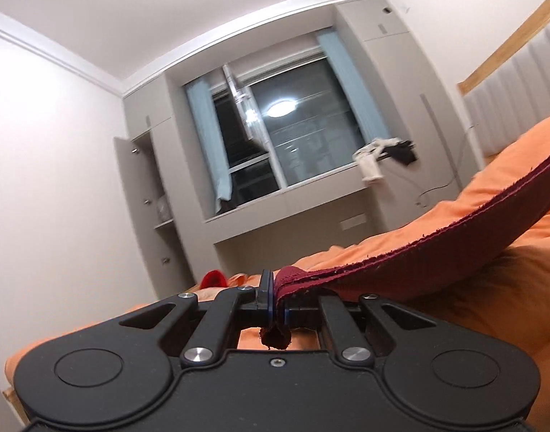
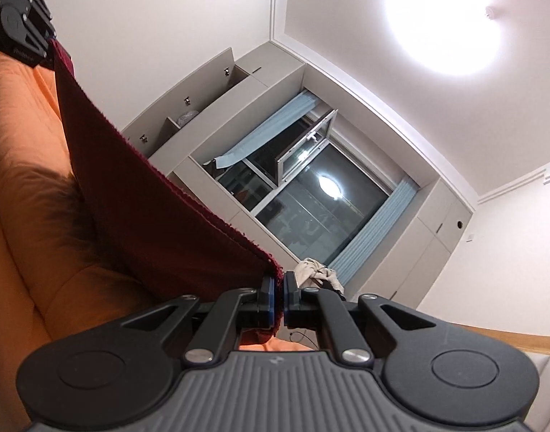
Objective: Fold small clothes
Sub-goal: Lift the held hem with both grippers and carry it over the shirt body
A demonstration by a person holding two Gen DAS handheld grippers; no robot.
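A dark red cloth [image 1: 437,248] hangs stretched in the air between my two grippers, above the orange bedding [image 1: 491,288]. My left gripper [image 1: 276,288] is shut on one corner of the cloth, with a small tuft sticking out below the pads. My right gripper [image 2: 279,288] is shut on the opposite corner of the same dark red cloth [image 2: 141,194]. The left gripper also shows in the right wrist view [image 2: 49,45] at the top left, holding the far end.
Orange bedding [image 2: 19,144] lies below the cloth. A red item [image 1: 213,279] sits on the bed's far side. Beyond stand a window with blue curtains [image 1: 289,136], grey cabinets [image 1: 145,187], a padded headboard [image 1: 519,93] and crumpled clothes on the sill [image 2: 316,270].
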